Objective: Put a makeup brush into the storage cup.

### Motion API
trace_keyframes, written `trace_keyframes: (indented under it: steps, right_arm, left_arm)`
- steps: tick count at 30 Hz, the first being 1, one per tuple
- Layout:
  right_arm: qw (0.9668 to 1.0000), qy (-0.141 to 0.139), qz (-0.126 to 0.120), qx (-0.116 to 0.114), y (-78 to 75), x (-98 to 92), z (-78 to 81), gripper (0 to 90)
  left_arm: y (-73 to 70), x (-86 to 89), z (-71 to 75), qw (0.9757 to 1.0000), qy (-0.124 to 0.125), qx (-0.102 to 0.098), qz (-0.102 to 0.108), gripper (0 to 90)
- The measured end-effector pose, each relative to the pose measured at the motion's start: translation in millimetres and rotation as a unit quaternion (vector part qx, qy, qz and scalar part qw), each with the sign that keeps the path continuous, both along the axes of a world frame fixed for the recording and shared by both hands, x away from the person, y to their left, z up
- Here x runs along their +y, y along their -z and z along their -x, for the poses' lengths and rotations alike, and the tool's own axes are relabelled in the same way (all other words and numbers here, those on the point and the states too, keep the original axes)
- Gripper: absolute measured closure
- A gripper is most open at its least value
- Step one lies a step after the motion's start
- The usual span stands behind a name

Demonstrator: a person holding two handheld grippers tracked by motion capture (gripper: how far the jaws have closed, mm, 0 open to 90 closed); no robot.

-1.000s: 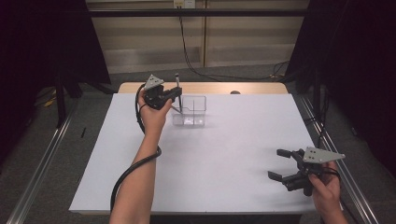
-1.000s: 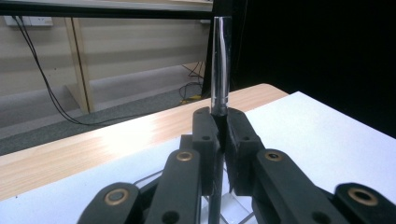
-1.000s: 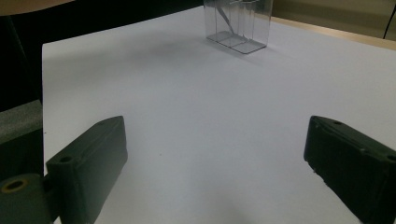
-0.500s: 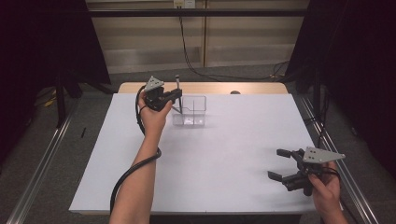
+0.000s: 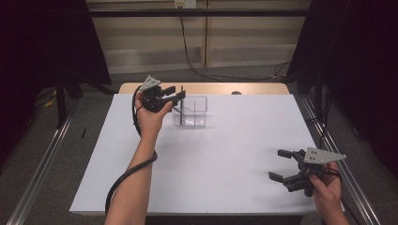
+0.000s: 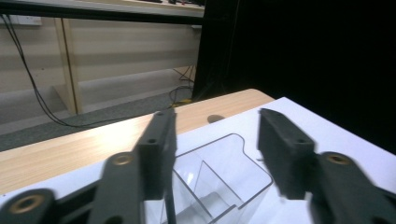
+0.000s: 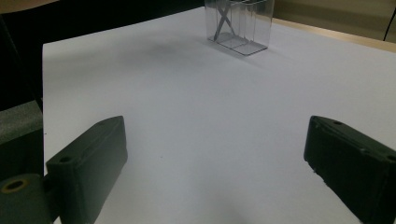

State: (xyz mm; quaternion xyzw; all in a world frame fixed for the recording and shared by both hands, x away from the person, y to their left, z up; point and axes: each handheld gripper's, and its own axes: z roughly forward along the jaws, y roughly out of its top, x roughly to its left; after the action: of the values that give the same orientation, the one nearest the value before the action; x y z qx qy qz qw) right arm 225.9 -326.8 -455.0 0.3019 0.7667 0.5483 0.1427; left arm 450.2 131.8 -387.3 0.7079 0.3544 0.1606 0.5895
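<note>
A clear plastic box (image 5: 195, 114) with dividers stands at the far middle of the white table (image 5: 211, 159). A thin dark stick (image 5: 181, 112) stands in its left compartment. My left gripper (image 5: 174, 94) hovers at the box's left rim; its jaws have just been opening and stand apart with nothing between them. In the left gripper view the gripper (image 6: 217, 121) looks down on the box (image 6: 224, 172) and the stick (image 6: 169, 210). My right gripper (image 5: 279, 165) rests open at the near right. Its own view has the gripper (image 7: 217, 135) open over bare table, the box (image 7: 240, 25) far off.
A strip of wooden tabletop (image 5: 253, 88) runs behind the white sheet, with a small dark spot (image 5: 236, 93) on it. Metal rails (image 5: 42, 159) flank the table on the floor. Dark curtains hang on both sides, and cables run down the back wall.
The left gripper's jaws went from shut on the stick to open. The stick, which stood up above the gripper, has dropped into the box. The right gripper has not moved.
</note>
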Motion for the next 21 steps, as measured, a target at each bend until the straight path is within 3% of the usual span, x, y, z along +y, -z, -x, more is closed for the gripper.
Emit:
trace_keyframes:
  steps: [3, 5, 10, 21]
  right_arm:
    - [1.0, 0.0, 0.0, 0.0, 0.3, 0.3, 0.2, 5.9]
    - [1.0, 0.0, 0.0, 0.0, 0.2, 0.4, 0.2, 5.9]
    - [1.0, 0.0, 0.0, 0.0, 0.2, 1.3, 0.2, 5.9]
    - [1.0, -0.001, 0.002, 0.001, 0.6, 3.2, -0.4, 5.9]
  left_arm:
    - [0.3, 3.0, 1.6, 0.9999, 0.005, -0.007, 0.01, 34.6]
    - [0.9, 5.0, 2.5, 0.9999, 0.009, 0.001, 0.011, 31.0]
    - [3.2, 9.0, 5.6, 0.9994, 0.019, 0.009, 0.026, 28.1]
    - [7.9, 17.9, 14.3, 0.9989, 0.03, 0.016, 0.033, 22.0]
